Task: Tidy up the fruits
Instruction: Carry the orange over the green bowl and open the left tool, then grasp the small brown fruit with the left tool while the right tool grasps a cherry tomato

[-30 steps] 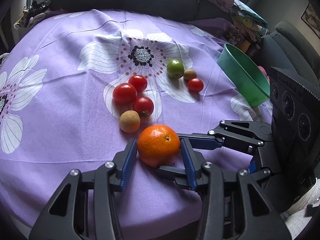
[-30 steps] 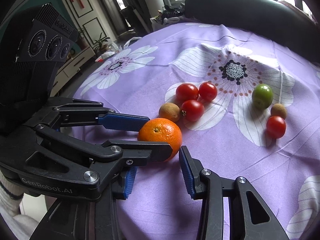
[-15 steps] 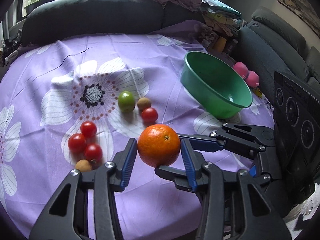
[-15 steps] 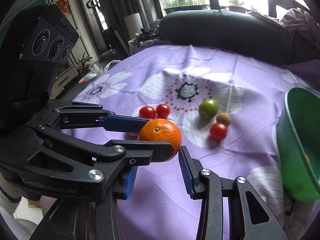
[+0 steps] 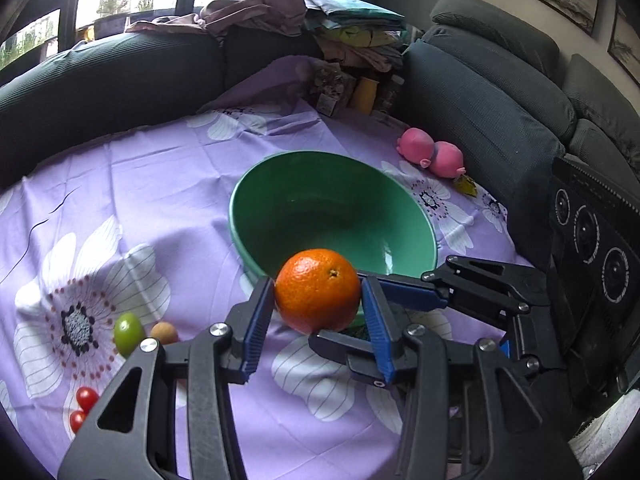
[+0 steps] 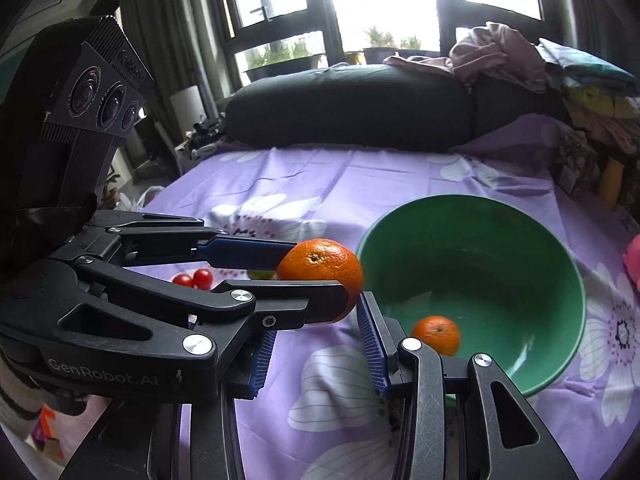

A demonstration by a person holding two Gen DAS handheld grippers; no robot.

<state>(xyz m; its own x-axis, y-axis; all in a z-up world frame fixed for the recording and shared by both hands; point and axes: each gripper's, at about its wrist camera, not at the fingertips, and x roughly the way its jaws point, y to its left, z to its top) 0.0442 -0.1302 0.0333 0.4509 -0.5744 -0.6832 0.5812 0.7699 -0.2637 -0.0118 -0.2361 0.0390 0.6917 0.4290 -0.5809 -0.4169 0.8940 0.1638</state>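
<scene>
My left gripper point(image 5: 316, 308) is shut on a large orange point(image 5: 318, 290) and holds it in the air at the near rim of a green bowl point(image 5: 280, 176). The same orange point(image 6: 320, 266) shows in the right wrist view, left of the bowl point(image 6: 560, 248), which holds a smaller orange point(image 6: 436, 334). My right gripper point(image 6: 316, 344) is open and empty, just under the left gripper's fingers. On the purple flowered cloth lie a green fruit point(image 5: 128, 332), a small brown fruit point(image 5: 165, 333) and red tomatoes point(image 5: 86, 398).
The table stands against dark sofas point(image 5: 500, 80) at the back and right. Pink pig toys point(image 5: 432, 154) lie right of the bowl. Folded clothes point(image 5: 340, 28) and small items are piled at the back corner. The table's near edge is just below the grippers.
My left gripper has lifted the orange off the cloth and carried it right, from beside the tomatoes to the bowl's near rim. The right gripper moved along with it, still open.
</scene>
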